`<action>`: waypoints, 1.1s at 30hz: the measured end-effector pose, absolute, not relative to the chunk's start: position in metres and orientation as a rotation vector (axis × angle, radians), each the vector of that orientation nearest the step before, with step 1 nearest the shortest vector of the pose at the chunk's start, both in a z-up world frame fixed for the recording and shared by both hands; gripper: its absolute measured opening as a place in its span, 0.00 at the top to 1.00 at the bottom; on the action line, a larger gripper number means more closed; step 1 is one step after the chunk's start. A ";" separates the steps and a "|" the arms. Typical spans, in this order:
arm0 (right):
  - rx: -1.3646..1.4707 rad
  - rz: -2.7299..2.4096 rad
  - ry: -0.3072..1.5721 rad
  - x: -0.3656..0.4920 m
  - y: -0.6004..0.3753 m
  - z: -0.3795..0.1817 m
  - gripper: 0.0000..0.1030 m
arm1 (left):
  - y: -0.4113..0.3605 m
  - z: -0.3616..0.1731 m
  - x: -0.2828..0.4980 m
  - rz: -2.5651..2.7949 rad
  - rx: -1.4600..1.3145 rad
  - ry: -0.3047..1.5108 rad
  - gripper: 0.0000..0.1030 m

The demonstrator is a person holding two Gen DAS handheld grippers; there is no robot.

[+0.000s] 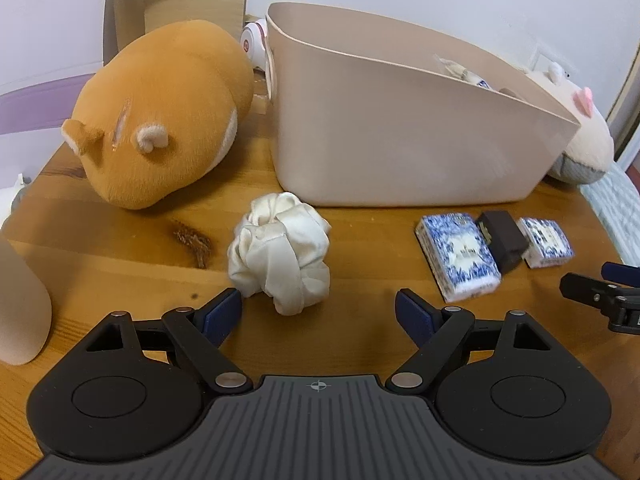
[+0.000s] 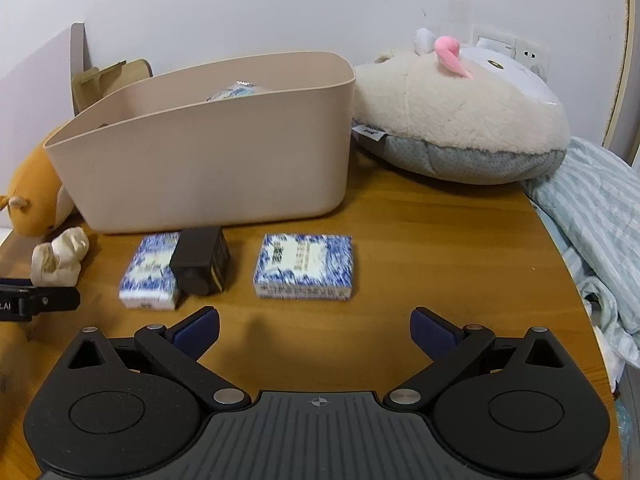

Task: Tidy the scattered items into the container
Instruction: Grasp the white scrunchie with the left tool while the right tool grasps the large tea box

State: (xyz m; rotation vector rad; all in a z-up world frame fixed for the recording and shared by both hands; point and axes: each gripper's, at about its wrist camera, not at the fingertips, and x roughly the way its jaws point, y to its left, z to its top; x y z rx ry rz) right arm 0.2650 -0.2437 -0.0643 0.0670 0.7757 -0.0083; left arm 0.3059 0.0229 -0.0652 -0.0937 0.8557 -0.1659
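Note:
A beige plastic bin stands on the wooden table and shows in the right wrist view too; some items lie inside. A crumpled white cloth lies in front of it, just beyond my open, empty left gripper. Two blue-and-white boxes lie to the right with a small black box between them. In the right wrist view my open, empty right gripper is just short of one blue-and-white box; the other and the black box lie left.
An orange plush lies left of the bin. A cream plush with a pink ear lies right of it. Striped bedding borders the table's right edge. A pale object stands at the near left.

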 end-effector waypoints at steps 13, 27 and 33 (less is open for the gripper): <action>0.040 -0.045 0.764 0.299 -0.232 -0.073 0.00 | 0.022 -0.063 0.324 -0.156 -0.115 0.818 0.17; 0.029 -0.042 0.791 0.314 -0.228 -0.086 0.02 | 0.024 -0.067 0.350 -0.104 -0.131 0.790 0.17; 0.031 -0.045 0.796 0.317 -0.230 -0.089 0.03 | 0.024 -0.066 0.350 -0.097 -0.101 0.776 0.17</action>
